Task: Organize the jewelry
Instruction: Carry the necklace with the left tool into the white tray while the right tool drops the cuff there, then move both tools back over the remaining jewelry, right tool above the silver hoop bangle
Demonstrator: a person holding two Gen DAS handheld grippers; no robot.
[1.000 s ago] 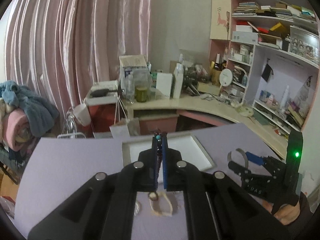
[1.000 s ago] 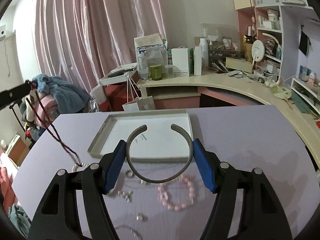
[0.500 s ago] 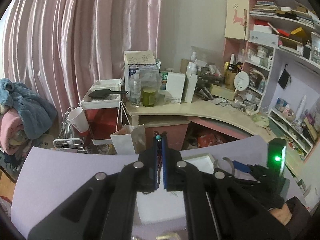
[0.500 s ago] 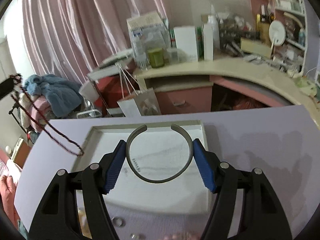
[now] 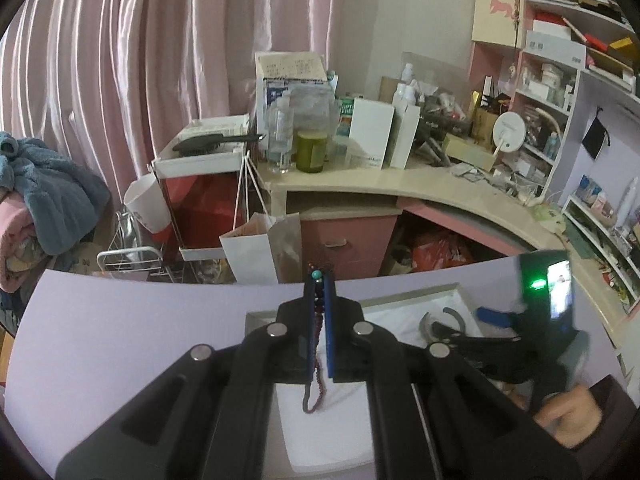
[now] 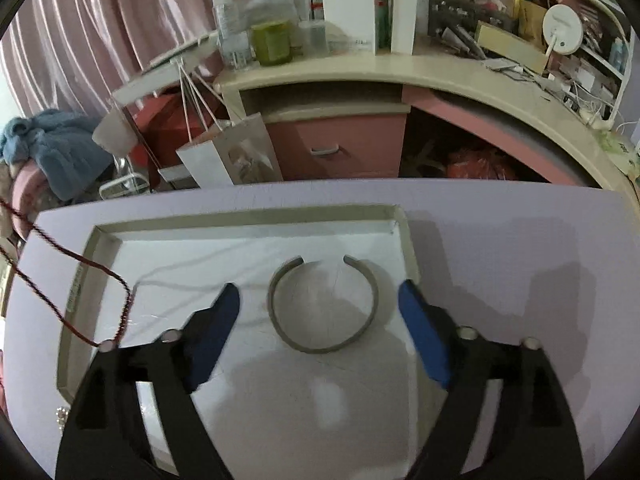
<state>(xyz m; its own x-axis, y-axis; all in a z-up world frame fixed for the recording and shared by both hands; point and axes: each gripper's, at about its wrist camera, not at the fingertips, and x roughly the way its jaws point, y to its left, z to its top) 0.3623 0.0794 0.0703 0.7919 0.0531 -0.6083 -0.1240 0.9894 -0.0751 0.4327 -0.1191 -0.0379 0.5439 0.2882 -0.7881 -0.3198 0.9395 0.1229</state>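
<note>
Right wrist view: we see a grey open cuff bangle [image 6: 323, 307] lying flat on the white liner of a shallow grey tray [image 6: 248, 219], on the lilac table [image 6: 500, 240]. The bangle is a plain, smooth C-shaped band with two blunt ends. Its gap points to the tray's far edge, away from the camera; its closed curve faces the right gripper [image 6: 319, 312]. The blue pads [image 6: 420, 332] stand wide apart on either side of the bangle and touch nothing.

A dark red beaded strand [image 6: 80, 264] hangs over the tray's left part, its lowest loop at the liner.

Left wrist view: we note the left gripper [image 5: 319, 312] clamped on that strand [image 5: 316, 368], a turquoise bead at the fingertips. The strand's long axis runs vertical; its loop dangles below the jaws, over the tray [image 5: 400, 300].
</note>
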